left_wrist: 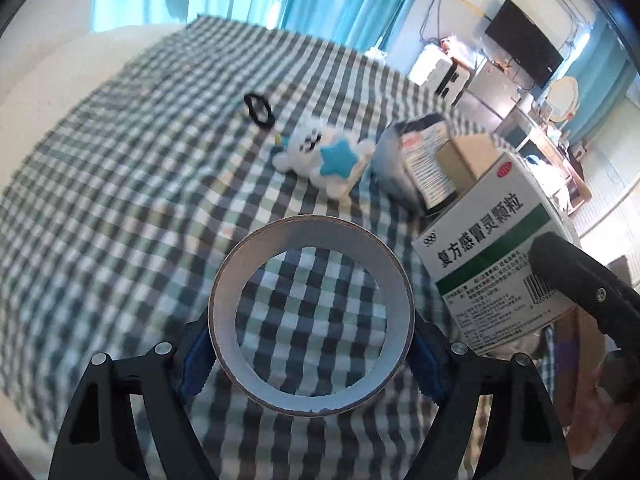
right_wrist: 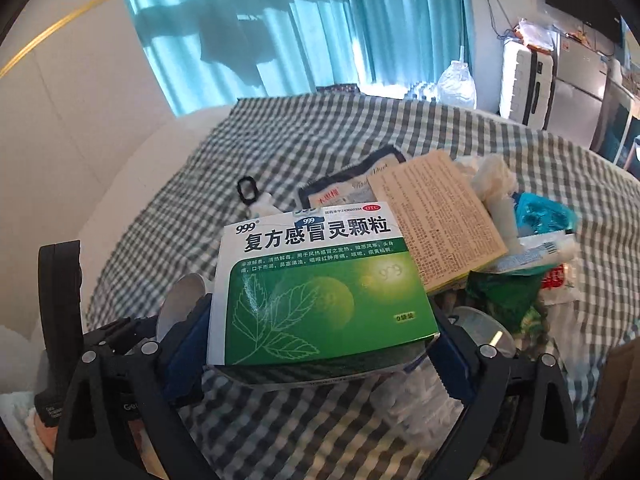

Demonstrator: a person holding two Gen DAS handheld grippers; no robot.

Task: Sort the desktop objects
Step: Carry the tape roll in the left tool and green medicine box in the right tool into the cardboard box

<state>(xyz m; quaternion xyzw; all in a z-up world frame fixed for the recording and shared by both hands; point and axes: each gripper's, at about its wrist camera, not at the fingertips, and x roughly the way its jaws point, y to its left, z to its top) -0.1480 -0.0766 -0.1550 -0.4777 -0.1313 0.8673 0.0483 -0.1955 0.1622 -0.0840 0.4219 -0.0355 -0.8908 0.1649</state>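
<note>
My left gripper [left_wrist: 311, 354] is shut on a roll of tape [left_wrist: 256, 276] and holds it above the checked cloth [left_wrist: 120, 200]. My right gripper [right_wrist: 320, 344] is shut on a green and white medicine box [right_wrist: 320, 292], held over the cloth; the box also shows at the right of the left wrist view [left_wrist: 492, 256]. A white plush toy with a blue star [left_wrist: 324, 156] lies on the cloth beyond the tape. A black ring [left_wrist: 259, 109] lies farther back and also shows in the right wrist view [right_wrist: 248, 189].
A pile of packets and boxes sits at the right: a tan leaflet box [right_wrist: 436, 216], a dark-edged pouch [right_wrist: 352, 184], a green wrapper [right_wrist: 504, 296], a teal packet [right_wrist: 540, 216]. Blue curtains [right_wrist: 280, 20] hang behind. A suitcase [right_wrist: 528, 84] stands beyond the bed.
</note>
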